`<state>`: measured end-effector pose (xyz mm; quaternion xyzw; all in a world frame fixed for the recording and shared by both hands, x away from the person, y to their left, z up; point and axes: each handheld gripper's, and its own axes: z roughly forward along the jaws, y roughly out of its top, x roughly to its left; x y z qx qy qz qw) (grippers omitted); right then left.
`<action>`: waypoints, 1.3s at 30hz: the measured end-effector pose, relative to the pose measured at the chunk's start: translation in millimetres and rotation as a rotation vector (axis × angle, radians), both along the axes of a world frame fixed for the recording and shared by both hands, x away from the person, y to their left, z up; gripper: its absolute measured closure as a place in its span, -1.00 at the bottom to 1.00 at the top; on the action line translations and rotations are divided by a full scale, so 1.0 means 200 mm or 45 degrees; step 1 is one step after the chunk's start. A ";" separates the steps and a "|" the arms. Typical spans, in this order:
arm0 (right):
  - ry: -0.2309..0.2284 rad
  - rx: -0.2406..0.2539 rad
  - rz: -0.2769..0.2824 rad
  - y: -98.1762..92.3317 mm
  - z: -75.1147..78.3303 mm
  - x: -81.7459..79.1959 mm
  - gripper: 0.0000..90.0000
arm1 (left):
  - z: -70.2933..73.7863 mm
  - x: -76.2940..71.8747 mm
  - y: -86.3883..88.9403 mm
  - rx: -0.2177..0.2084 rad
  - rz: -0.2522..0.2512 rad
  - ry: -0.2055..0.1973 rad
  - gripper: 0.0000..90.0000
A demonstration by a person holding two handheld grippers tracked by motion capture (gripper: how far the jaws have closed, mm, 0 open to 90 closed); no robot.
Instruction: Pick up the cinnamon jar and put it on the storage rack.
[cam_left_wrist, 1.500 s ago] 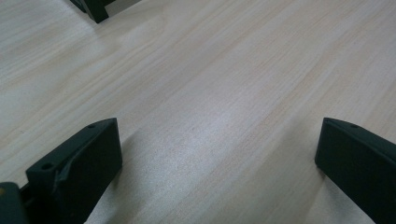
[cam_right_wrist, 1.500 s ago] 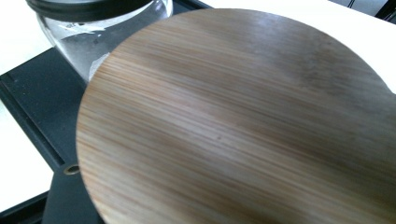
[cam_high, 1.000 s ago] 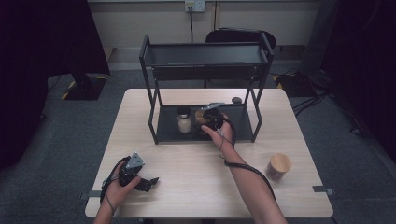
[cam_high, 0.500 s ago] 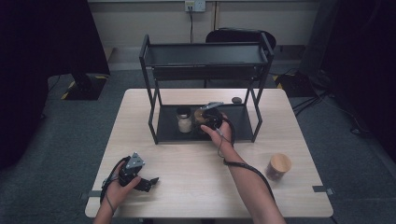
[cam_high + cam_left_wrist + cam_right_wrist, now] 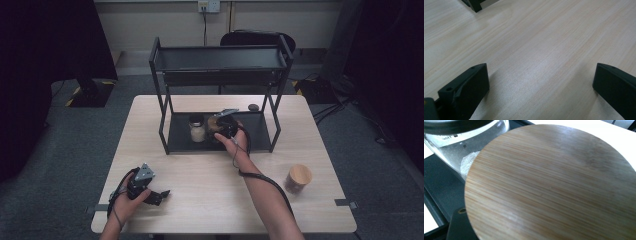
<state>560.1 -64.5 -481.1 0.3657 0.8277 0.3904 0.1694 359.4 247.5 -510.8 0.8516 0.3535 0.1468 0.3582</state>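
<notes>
Close beside: glass jar (image 5: 461, 150), rack post (image 5: 163, 107).

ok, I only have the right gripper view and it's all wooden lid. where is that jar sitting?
Observer: The wooden-lidded jar is on the lower shelf of a black rack, in the right tool.
Operator: left tool?
Observer: The left tool rests low on the table near the front edge, jaws open, nothing between them.
Operator: anything else out there?
Observer: A second jar with a wooden lid stands on the table, right of the rack.
</notes>
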 end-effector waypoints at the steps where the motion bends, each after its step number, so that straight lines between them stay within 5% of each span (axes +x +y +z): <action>1: 0.000 -0.001 0.001 0.00 0.00 0.00 -0.44 | 0.00 0.00 0.00 0.000 -0.001 -0.001 -1.00; 15: 0.007 -0.016 -0.002 0.00 0.00 0.01 -0.49 | 0.00 0.00 0.00 0.000 0.000 -0.001 -1.00; 24: 0.031 0.005 -0.046 -0.02 0.00 0.00 -0.81 | 0.00 0.00 0.00 0.000 0.000 0.000 -1.00; 39: 0.050 0.049 -0.062 -0.07 0.04 -0.05 -0.97 | 0.00 0.00 0.00 0.000 -0.001 0.000 -1.00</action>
